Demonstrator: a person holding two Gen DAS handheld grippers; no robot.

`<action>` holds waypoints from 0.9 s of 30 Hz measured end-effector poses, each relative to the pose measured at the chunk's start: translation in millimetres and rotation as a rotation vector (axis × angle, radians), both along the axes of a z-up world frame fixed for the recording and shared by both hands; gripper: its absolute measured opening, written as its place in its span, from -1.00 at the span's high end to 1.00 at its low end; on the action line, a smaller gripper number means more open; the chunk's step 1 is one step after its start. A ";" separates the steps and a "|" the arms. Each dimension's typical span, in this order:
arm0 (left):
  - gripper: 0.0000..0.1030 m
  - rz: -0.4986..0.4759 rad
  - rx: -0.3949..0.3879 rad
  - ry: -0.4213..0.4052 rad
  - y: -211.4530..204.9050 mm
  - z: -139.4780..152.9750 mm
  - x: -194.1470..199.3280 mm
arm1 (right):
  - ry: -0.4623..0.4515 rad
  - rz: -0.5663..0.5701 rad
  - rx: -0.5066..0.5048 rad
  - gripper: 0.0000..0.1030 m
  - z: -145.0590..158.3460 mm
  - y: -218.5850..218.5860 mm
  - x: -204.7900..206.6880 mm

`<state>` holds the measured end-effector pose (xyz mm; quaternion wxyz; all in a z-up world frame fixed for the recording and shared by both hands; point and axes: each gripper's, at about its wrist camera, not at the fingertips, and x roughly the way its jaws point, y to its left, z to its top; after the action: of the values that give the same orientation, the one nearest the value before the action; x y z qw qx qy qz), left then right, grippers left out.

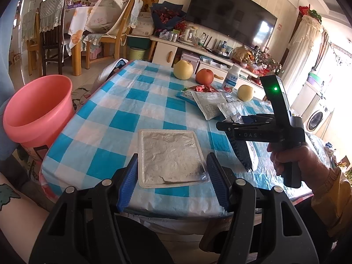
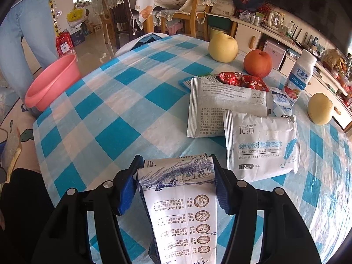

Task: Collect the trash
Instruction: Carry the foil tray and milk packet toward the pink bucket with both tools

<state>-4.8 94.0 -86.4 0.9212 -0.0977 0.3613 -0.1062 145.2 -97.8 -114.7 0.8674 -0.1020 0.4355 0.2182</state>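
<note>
Trash: white printed milk carton (image 2: 178,198) clamped in right gripper (image 2: 176,189), long axis along fingers; pink plastic basin (image 2: 51,81) far left. Left gripper (image 1: 172,176) grips foil-lidded tray (image 1: 171,156).

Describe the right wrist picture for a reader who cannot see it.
The right gripper clamps a white printed milk pouch above a blue-checked tablecloth. Behind lie wipes packets, a red wrapper, pears, an apple and a yogurt bottle; a pink basin sits left.
</note>
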 end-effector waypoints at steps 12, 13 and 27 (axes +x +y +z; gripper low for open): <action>-0.21 0.012 -0.045 0.005 11.4 -3.8 4.8 | 0.025 -0.002 0.086 -0.18 16.5 10.4 -5.0; -0.21 0.014 -0.049 0.004 13.4 -3.8 5.1 | 0.024 -0.002 0.092 -0.18 18.0 10.9 -5.5; -0.21 0.045 -0.083 -0.003 35.4 -1.7 5.3 | -0.012 0.026 0.170 -0.17 44.4 30.7 -16.0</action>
<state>0.5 129.4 -88.1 0.9190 -0.1437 0.3530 -0.1004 129.2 -67.1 -70.3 0.8726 -0.0348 0.4089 0.2648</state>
